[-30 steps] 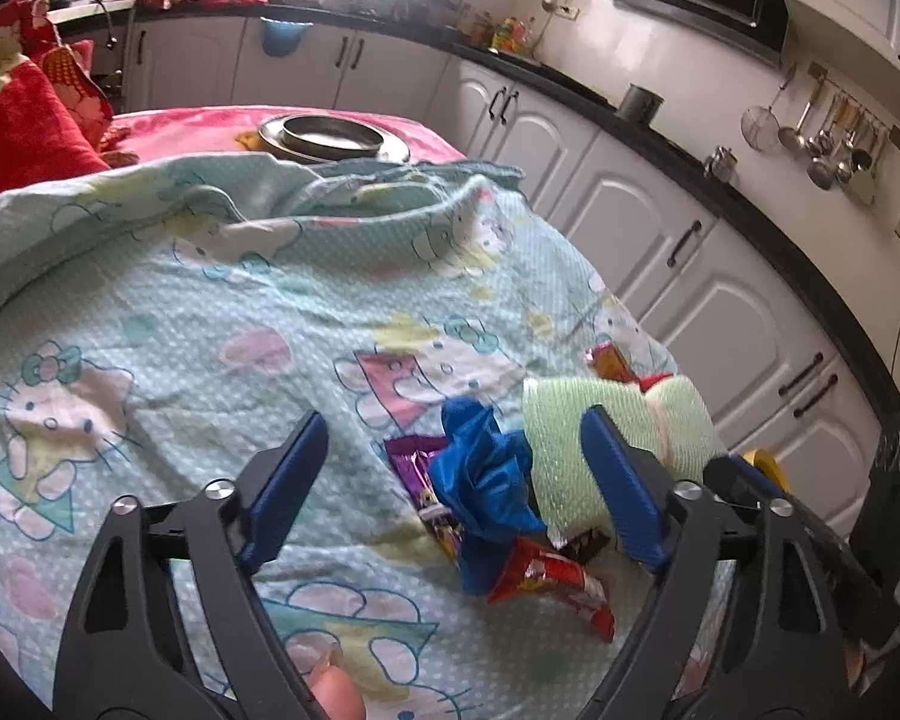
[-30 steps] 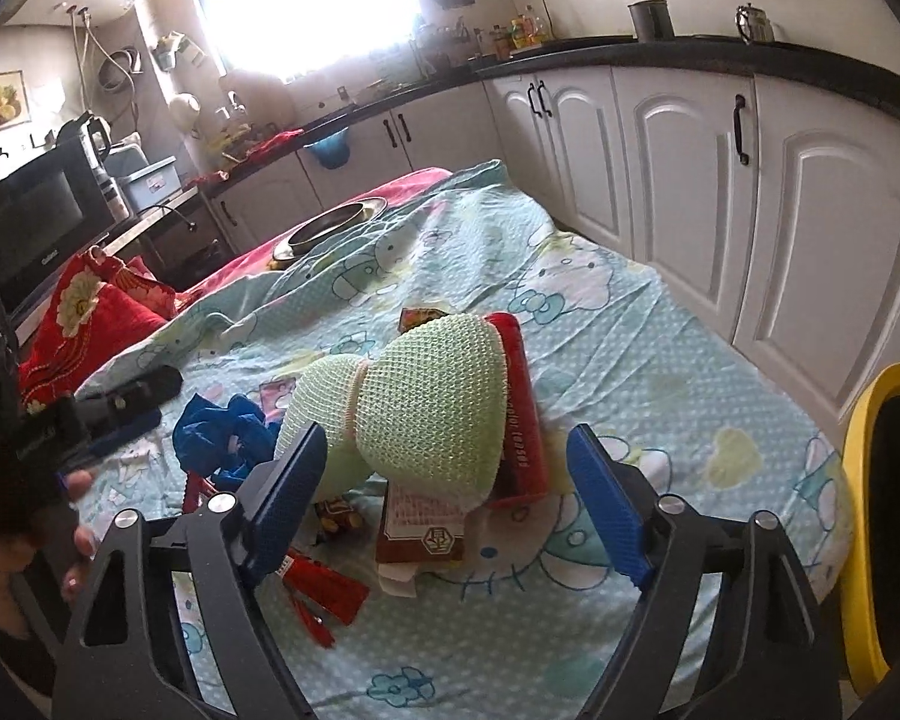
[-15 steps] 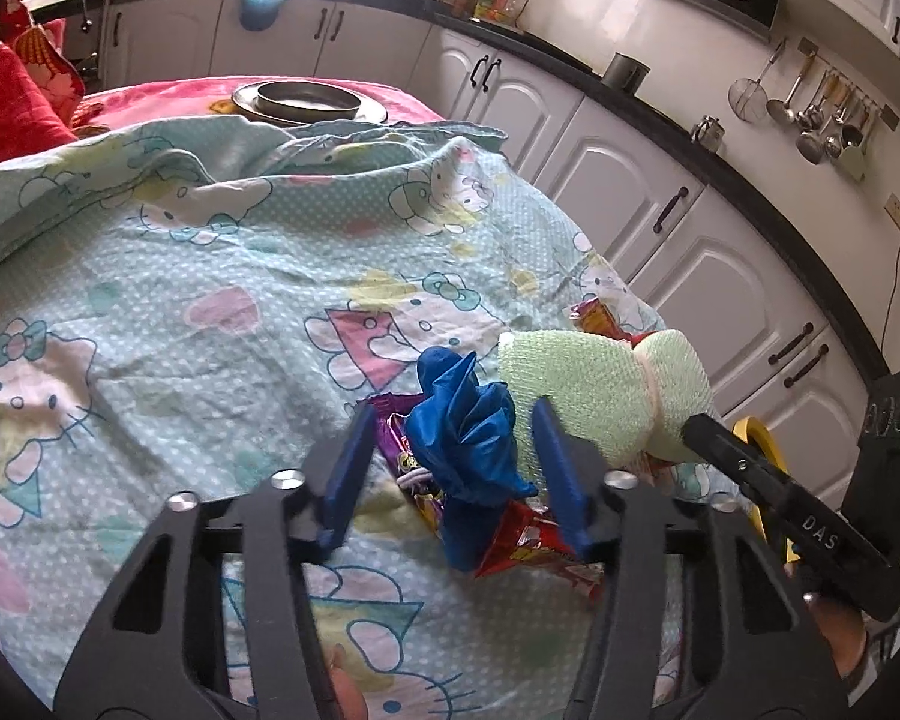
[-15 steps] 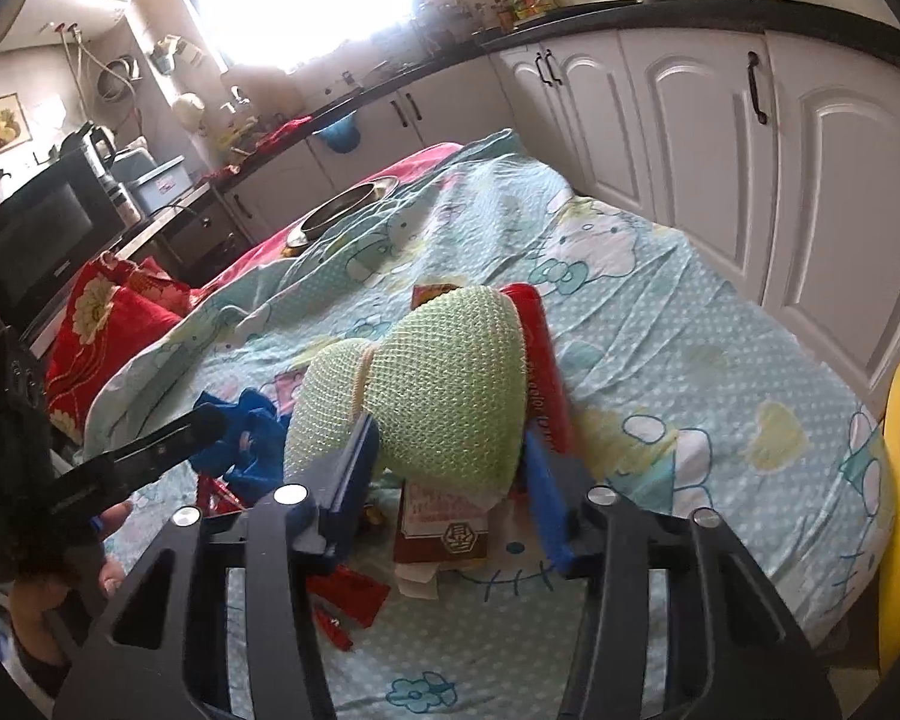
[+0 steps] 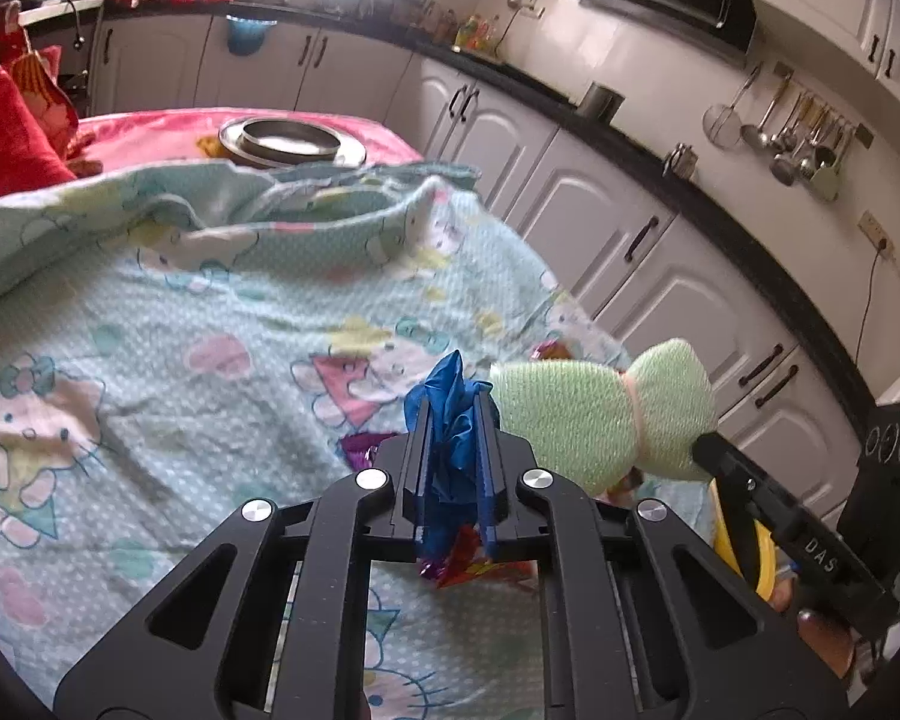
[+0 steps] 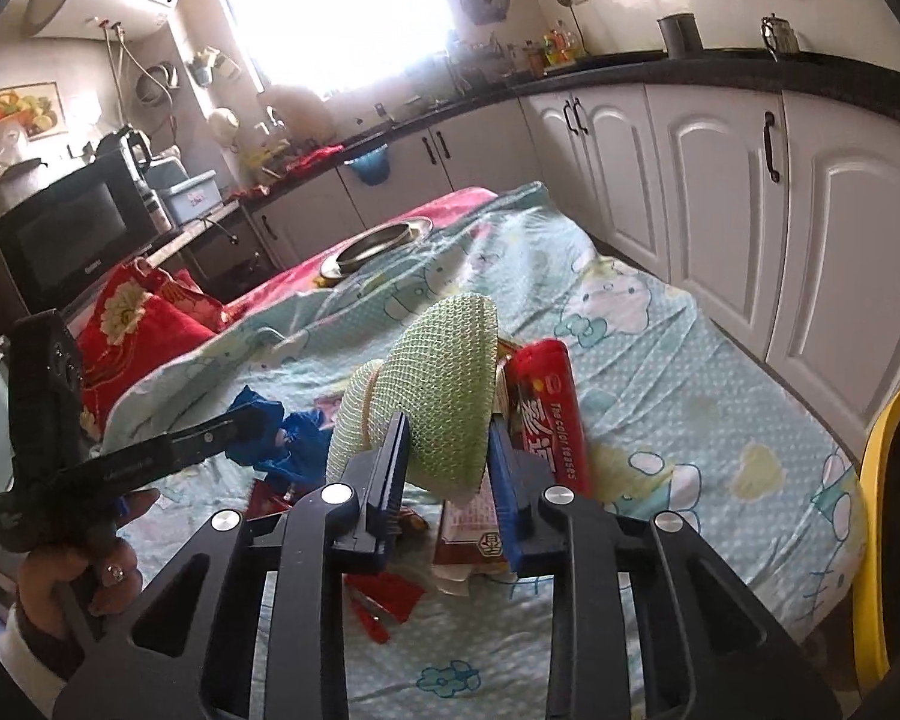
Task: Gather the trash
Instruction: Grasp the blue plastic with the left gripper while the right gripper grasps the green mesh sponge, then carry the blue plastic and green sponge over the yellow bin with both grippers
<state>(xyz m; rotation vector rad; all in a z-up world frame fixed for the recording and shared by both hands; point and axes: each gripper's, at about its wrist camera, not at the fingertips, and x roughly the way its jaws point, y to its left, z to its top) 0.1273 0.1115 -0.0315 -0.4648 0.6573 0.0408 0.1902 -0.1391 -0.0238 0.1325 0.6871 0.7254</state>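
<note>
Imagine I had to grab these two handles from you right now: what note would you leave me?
Left gripper: its jaws have just been closing and are now shut on the crumpled blue wrapper.
Right gripper: its jaws have just been closing and now pinch the green mesh bundle.
Left on the cartoon bedsheet: the long red snack pack, a brown packet under the bundle, small red wrappers nearer you, a purple wrapper.
Yellow-rimmed bin is at the right edge of the bed.
Done: both pieces gripped. Left: drop them, probably in the bin, then collect the rest.
</note>
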